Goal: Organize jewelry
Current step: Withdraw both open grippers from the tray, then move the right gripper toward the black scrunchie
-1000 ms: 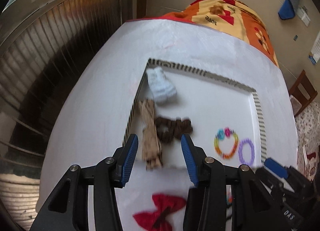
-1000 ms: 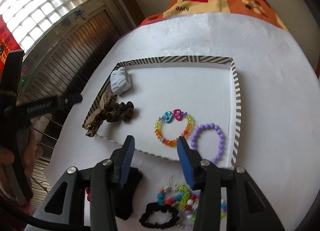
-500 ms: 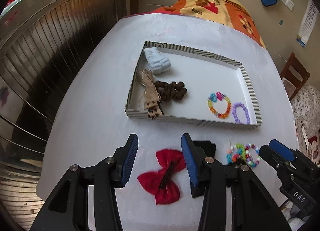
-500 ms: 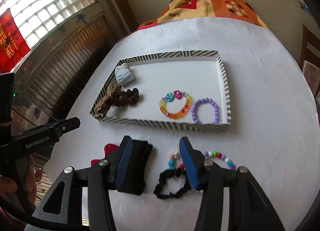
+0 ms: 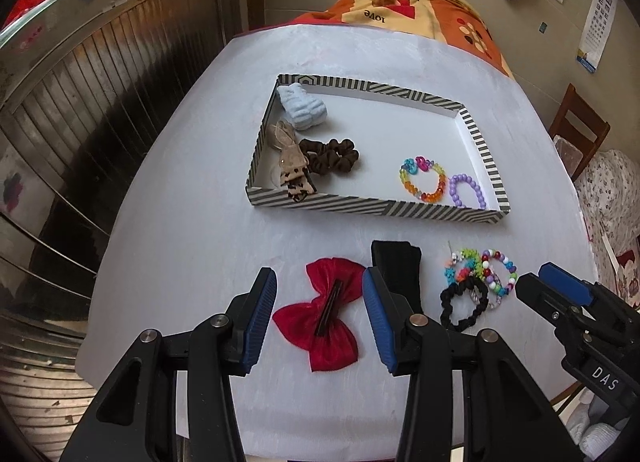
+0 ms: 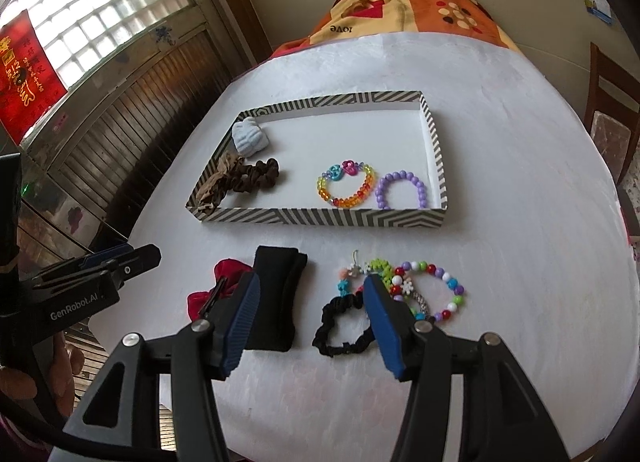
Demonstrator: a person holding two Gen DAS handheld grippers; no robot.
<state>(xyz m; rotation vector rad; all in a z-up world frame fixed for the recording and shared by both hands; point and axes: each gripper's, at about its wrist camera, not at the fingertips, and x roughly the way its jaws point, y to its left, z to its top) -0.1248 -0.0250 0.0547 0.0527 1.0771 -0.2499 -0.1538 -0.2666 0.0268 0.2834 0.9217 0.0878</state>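
A striped tray (image 5: 372, 211) (image 6: 320, 217) on the white table holds a pale blue scrunchie (image 5: 302, 106), a tan bow (image 5: 290, 165), a brown scrunchie (image 5: 330, 155), a rainbow bracelet (image 6: 346, 183) and a purple bracelet (image 6: 400, 187). In front of the tray lie a red bow clip (image 5: 324, 316), a black band (image 6: 276, 296), a black scrunchie (image 6: 344, 326) and several bead bracelets (image 6: 420, 286). My left gripper (image 5: 320, 318) hangs open over the red bow. My right gripper (image 6: 310, 314) is above the black band and black scrunchie, its jaws opening, gripping nothing.
The table's near edge (image 6: 360, 446) runs just under both grippers. An orange patterned blanket (image 5: 412, 9) lies beyond the far edge. A wooden chair (image 5: 576, 129) stands at the right, and a slatted wall (image 5: 100, 81) on the left.
Both grippers have drawn back from over the tray to the loose items in front of it. The right gripper's jaws have spread a little wider.
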